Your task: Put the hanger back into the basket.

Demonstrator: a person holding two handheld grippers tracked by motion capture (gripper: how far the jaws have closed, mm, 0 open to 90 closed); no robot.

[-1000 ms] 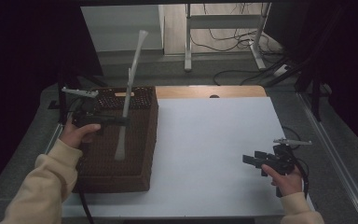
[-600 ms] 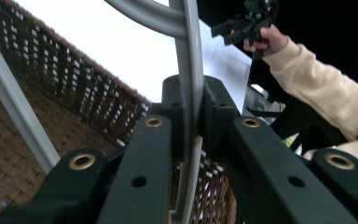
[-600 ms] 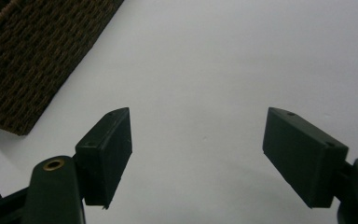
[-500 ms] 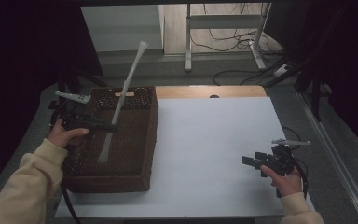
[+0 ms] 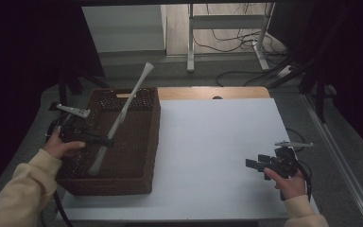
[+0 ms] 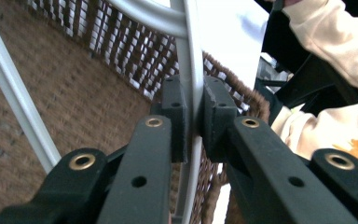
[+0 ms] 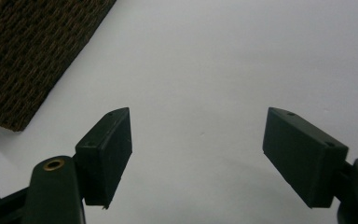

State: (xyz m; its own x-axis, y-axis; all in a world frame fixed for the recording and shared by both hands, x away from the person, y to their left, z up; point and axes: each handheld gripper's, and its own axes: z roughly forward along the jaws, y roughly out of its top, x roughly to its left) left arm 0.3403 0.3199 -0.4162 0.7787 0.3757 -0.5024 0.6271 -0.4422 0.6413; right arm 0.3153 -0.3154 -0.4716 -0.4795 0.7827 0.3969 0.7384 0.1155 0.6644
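Lowering a long pale-grey plastic utensil with flared ends (image 5: 122, 116) into the dark brown woven wicker basket (image 5: 142, 177) looks like the step in hand. My left gripper (image 5: 105, 140) is clamped on the utensil's thin shaft; in the left gripper view the two black pads squeeze the grey shaft (image 6: 193, 93) from either side, with basket weave close behind. The utensil stands tilted: its lower end sits down inside the basket near the front left part, while its upper end leans away, poking out past the far rim. It crosses the gripper roughly at mid-length. My right gripper (image 5: 254, 164) hangs low over the white table (image 5: 217, 142) near its front right corner, well apart from the basket, jaws spread wide with nothing between them. Next move, as I judge it: bring the high end down so the whole piece lies within the walls, then release. Risk: the far end catching on the rim.
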